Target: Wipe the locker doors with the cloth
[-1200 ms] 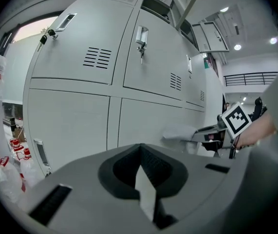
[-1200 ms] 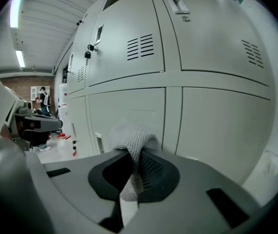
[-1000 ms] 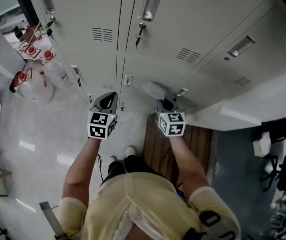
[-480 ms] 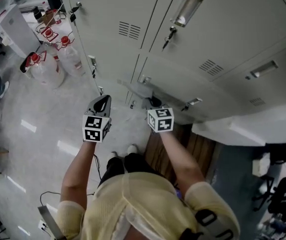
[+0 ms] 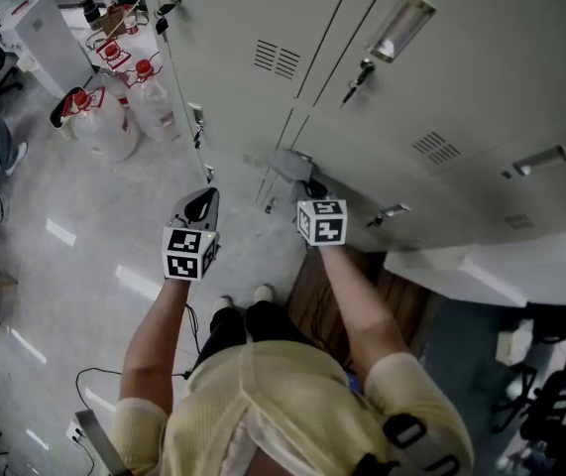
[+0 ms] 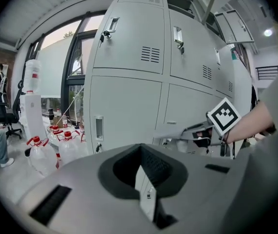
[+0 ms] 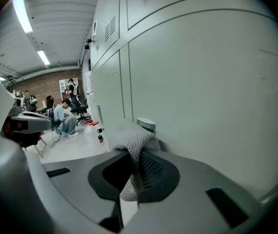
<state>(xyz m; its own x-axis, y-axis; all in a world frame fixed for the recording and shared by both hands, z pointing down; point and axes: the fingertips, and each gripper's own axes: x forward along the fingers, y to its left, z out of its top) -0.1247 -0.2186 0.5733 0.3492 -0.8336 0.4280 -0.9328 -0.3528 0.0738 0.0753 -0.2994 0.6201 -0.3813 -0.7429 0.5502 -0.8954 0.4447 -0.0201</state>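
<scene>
We hold the cloth [image 7: 133, 141] pinched between the jaws of the right gripper [image 7: 129, 177]. They are closed on its lower part, so the free bunch stands out in front and can be pressed on the metal. This, we judge, is why the gripper points straight at the locker doors [image 5: 431, 67]. In the head view the cloth lies against a lower door [image 5: 342, 177], near that door's upper edge and close to the vertical seam to the next door, just beside a small metal lock [image 7: 146, 125]. The left gripper [image 6: 143, 179] has its jaws drawn together with nothing between them. It hangs apart from the lockers, over the floor [image 5: 84, 226], probably so that it does not disturb the wiping. The cloth is grey, with a coarse knitted texture, crumpled and folded over itself.
</scene>
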